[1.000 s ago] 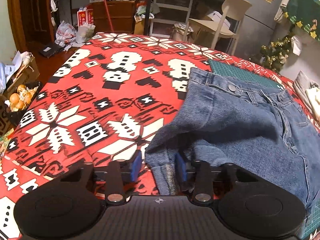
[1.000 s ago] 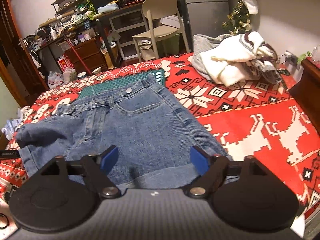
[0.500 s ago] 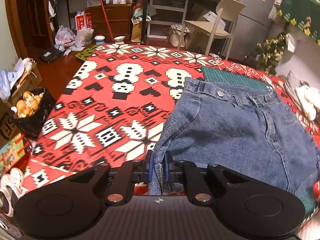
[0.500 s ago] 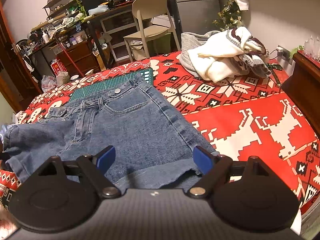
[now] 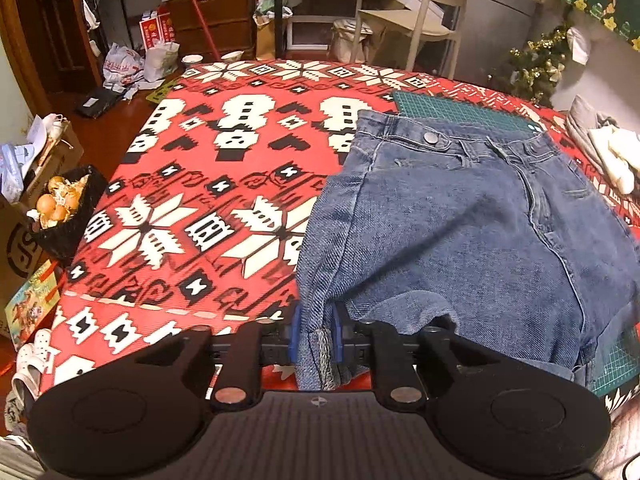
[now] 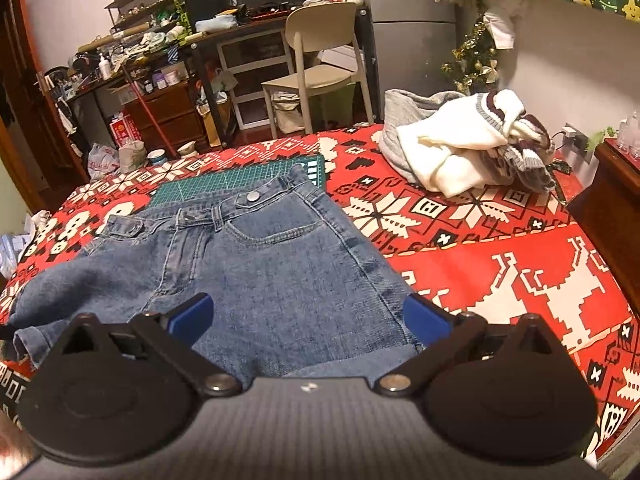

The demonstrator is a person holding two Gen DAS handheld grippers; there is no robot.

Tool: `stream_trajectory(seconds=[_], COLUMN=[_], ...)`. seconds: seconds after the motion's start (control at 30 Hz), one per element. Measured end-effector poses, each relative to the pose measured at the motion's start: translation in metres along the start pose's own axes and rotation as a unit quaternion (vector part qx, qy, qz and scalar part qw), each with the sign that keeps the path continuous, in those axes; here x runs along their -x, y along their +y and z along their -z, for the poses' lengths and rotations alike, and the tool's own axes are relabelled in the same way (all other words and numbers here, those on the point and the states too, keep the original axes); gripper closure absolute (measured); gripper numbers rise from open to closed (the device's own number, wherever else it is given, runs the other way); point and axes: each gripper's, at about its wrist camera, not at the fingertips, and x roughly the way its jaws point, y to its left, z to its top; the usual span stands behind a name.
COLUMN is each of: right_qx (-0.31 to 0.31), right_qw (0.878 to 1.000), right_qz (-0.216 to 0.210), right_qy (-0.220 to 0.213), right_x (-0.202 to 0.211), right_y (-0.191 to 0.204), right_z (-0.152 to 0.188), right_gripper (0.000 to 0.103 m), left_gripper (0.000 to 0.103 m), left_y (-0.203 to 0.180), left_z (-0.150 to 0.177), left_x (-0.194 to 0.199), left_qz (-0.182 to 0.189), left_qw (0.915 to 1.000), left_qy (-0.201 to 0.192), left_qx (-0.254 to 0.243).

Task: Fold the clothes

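Note:
Blue denim shorts (image 5: 460, 232) lie front side up on a red patterned cloth (image 5: 208, 208), waistband at the far end over a green cutting mat (image 5: 460, 110). My left gripper (image 5: 316, 340) is shut on the hem of the shorts' left leg, which is lifted and bunched between the blue pads. In the right wrist view the same shorts (image 6: 260, 264) spread out ahead. My right gripper (image 6: 308, 316) is open, hovering above the right leg's hem with nothing between its fingers.
A pile of white and grey clothes (image 6: 468, 152) sits at the far right of the red cloth (image 6: 500, 248). A dark wooden cabinet (image 6: 612, 208) stands to the right. A beige chair (image 6: 320, 64), cluttered desks and a box of onions (image 5: 56, 204) surround the surface.
My left gripper closed on the left leg hem and has lifted and pulled it toward me. My right gripper stayed open and rose slightly above the right leg.

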Motion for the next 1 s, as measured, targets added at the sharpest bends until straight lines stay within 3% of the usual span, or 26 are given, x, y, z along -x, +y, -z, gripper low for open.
stream_trajectory(seconds=[0.13,0.37,0.57,0.7,0.9,1.0], right_qx=[0.003,0.048,0.092,0.091,0.063,0.038], right_qw=[1.000,0.997,0.994,0.994,0.997,0.996], right_qz=[0.019,0.056,0.059,0.036,0.044,0.027], right_qy=[0.017,0.007,-0.001,0.044,0.032,0.075], right_x=[-0.004,-0.005,-0.008,-0.019,-0.031,-0.051], right_y=[0.004,0.019,0.035,0.038,0.031,0.024], right_z=[0.000,-0.008,-0.013,-0.014,-0.006,-0.004], right_gripper=[0.001,0.001,0.001,0.001,0.001,0.001], left_gripper=[0.072,0.034,0.017,0.017,0.012,0.012], left_y=[-0.007,-0.026,-0.048,-0.065,-0.100,-0.121], left_z=[-0.001,-0.001,-0.009,-0.018,-0.027,-0.029], left_x=[0.010,0.032,0.038,0.037,0.022,0.005], left_qz=[-0.003,-0.008,-0.011,-0.018,0.020,0.019], left_qw=[0.9999,0.9985,0.9977,0.9965,0.9952,0.9934], left_qy=[-0.015,-0.049,-0.059,-0.069,-0.078,-0.085], left_qx=[-0.008,-0.024,-0.032,-0.043,-0.056,-0.075])
